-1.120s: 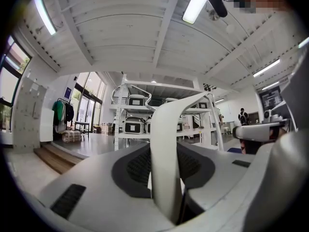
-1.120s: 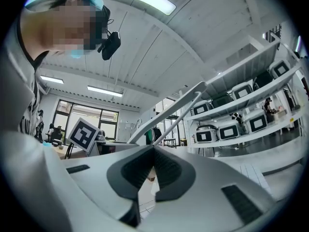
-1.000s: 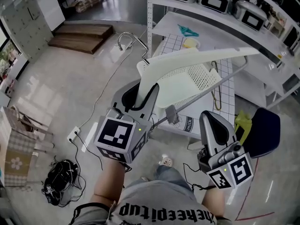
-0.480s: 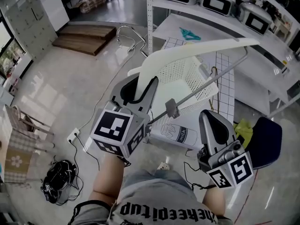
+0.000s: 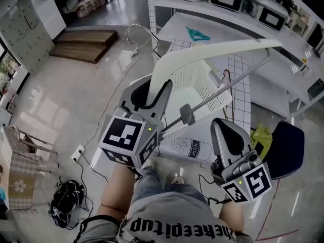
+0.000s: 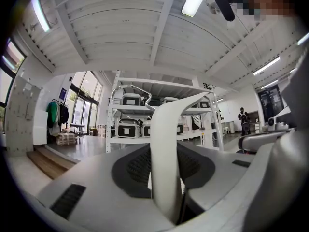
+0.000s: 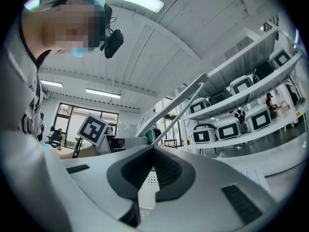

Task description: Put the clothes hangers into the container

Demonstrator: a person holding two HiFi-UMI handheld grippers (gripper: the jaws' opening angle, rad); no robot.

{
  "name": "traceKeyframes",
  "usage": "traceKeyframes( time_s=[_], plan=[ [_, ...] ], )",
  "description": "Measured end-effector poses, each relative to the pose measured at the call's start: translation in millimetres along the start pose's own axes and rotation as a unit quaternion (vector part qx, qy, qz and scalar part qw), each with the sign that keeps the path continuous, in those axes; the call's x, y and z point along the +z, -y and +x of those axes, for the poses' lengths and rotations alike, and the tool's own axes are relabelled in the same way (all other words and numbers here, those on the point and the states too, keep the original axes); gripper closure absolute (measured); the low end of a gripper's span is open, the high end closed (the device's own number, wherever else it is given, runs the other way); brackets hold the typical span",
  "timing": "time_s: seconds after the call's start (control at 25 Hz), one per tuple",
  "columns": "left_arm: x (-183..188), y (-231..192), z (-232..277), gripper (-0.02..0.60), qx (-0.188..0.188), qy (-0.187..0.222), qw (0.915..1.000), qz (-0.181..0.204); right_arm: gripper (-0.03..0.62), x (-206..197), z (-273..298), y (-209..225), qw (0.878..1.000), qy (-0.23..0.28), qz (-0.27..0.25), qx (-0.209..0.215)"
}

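- The left gripper is pinching the white clothes hanger at the lower end of one broad arm. In the left gripper view the hanger is filling the slot, with both dark pads pressing on it.
- An end grip like this is probably leaving the rest of the hanger free ahead of the fingers, so that the far arm can be fed in first.
- Beyond the left fingertips the arm is rising and sweeping away to the right. The wire hook is curling above and slightly left of the fingertips. A thin metal bar with a clip is running just to their right.
- The container, a white perforated basket, is sitting straight ahead of the left fingers and under the hanger's arm. The hanger is looking as though it is not yet inside.
- The right gripper is keeping its fingers pressed together on nothing. In the right gripper view the tips are meeting and basket mesh is showing through the slot below them. It is hanging to the right of the bar, apart from the hanger, probably to stay clear.
- The hanger is spanning wider than the basket, so it is likely needing to go in tilted, one end first.
- The hook is sitting close to the rack post, and the far tip is reaching toward the shelves on the right. Both are edges to watch.
- Bare floor is lying open to the left of the left fingers. A white pack printed "milk" is lying low between the two grippers.
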State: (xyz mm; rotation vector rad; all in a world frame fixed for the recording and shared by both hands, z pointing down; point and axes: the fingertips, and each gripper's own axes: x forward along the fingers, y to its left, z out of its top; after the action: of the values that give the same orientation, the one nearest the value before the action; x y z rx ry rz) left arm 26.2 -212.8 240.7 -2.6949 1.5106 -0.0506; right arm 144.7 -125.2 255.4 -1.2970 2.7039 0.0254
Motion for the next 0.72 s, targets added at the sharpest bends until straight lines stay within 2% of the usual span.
traceKeyframes(
  time_s=[0.36,0.72],
  plan=[
    [-0.7,-13.6,42.9,0.437,-0.071,-0.007,0.9974,-0.003,0.591,-1.5,29.4,7.3,0.998,-0.009,-0.002,-0.061],
    [-13.3,-29.9,72.3,0.437,-0.132,-0.018,0.9910,-0.013,0.591,-6.2,53.0,8.0,0.992,-0.015,-0.005,-0.125]
  ],
)
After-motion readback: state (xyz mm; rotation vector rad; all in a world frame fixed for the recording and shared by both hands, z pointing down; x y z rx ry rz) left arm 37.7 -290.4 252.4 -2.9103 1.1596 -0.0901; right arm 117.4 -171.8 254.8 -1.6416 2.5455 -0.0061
